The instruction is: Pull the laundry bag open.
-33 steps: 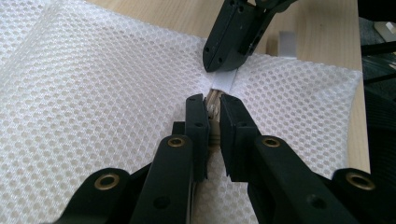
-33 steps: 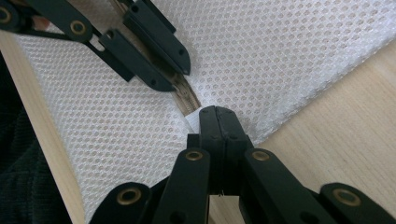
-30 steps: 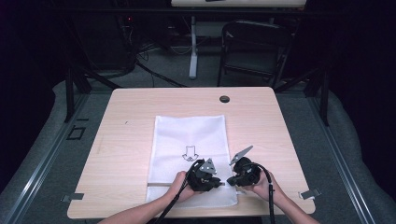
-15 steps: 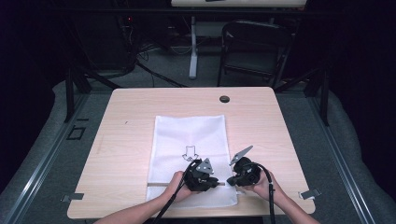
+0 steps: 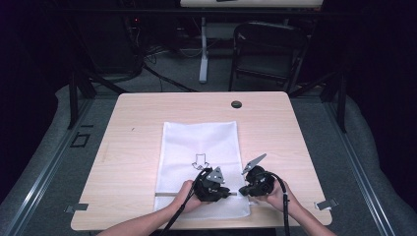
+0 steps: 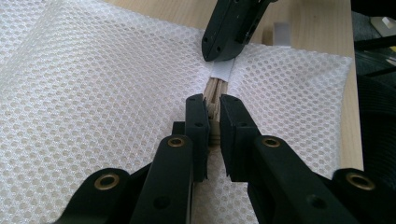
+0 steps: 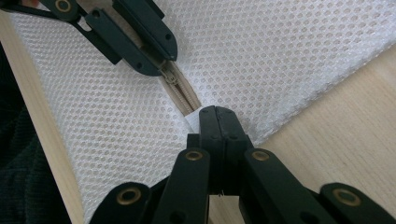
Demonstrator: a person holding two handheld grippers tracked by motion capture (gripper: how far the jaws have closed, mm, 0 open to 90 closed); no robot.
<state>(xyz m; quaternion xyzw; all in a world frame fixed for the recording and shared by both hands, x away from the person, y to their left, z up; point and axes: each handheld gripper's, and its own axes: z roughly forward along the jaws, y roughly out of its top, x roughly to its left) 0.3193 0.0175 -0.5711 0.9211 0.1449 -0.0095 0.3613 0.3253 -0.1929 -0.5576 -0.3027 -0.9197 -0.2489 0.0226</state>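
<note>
The left gripper [image 5: 227, 191] sits low over the near end of a white mesh bag [image 5: 199, 147], and in the left gripper view [image 6: 212, 109] its jaws stand almost together, pinching the beige zipper [image 6: 214, 95] that runs across the bag (a thin strip of the zipper tape shows between the two pads). The right gripper [image 5: 242, 191] faces it from the other side, tip nearly to tip. In the right gripper view [image 7: 215, 116] its jaws are pressed fully together on the small white fabric tab [image 7: 193, 119] at the end of the zipper, close to the bag's side edge.

The bag lies flat on a light wooden table [image 5: 137, 132], its long side running away from the person, with a small arrow mark [image 5: 199, 161] printed near its middle. Both grippers work at the zipper line near the bag's near edge, toward its right corner. Each is held in a hand: the left hand [image 5: 187, 194] rests on the bag, and the right hand [image 5: 275, 196] lies just off the bag's right edge on bare wood.

A round dark cap [image 5: 236, 104] sits in the table near its far edge, well apart from the bag. Beyond the table stands a dark chair [image 5: 268, 54] on the floor.
</note>
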